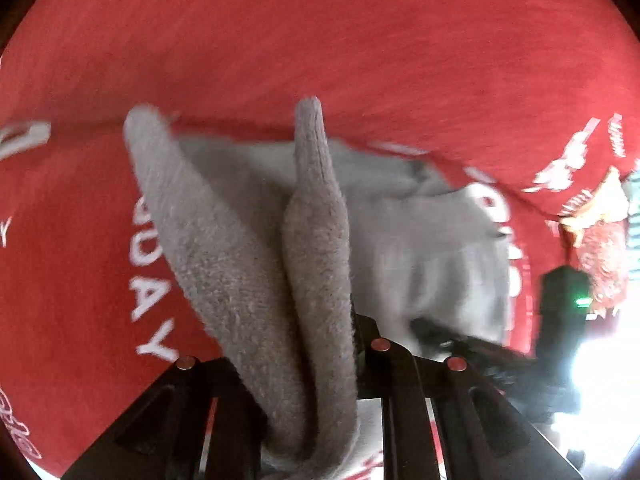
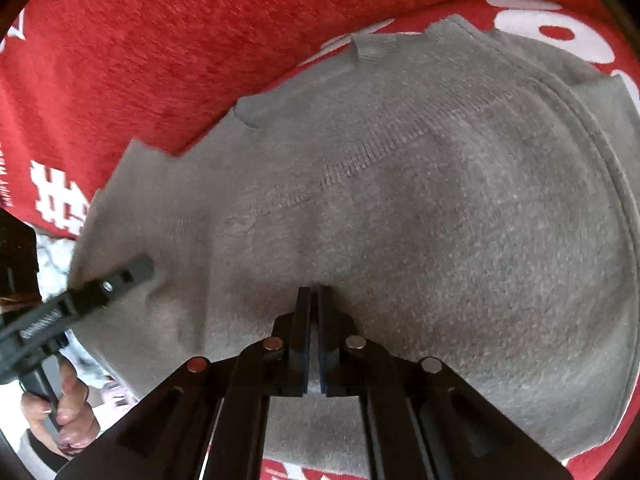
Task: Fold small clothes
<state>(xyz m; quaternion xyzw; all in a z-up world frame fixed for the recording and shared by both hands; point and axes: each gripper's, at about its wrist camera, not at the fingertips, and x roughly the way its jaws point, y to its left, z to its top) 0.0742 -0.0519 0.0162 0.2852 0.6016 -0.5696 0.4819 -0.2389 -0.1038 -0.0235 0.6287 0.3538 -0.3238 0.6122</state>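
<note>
A small grey knit garment (image 2: 420, 184) lies spread on a red cloth with white lettering (image 2: 160, 40). My right gripper (image 2: 314, 292) is shut on a pinch of the grey fabric near its near edge. In the left wrist view the same grey garment (image 1: 248, 240) stands up in folds between my left gripper's fingers (image 1: 320, 320), which are shut on it; the fingertips are hidden by the fabric. The left gripper also shows in the right wrist view (image 2: 136, 270), at the garment's left edge, held by a hand (image 2: 68, 412).
The red cloth (image 1: 360, 40) covers the whole surface around the garment. The other gripper's black body with a green light (image 1: 568, 300) shows at the right of the left wrist view, near a patterned object (image 1: 600, 240) and bright glare.
</note>
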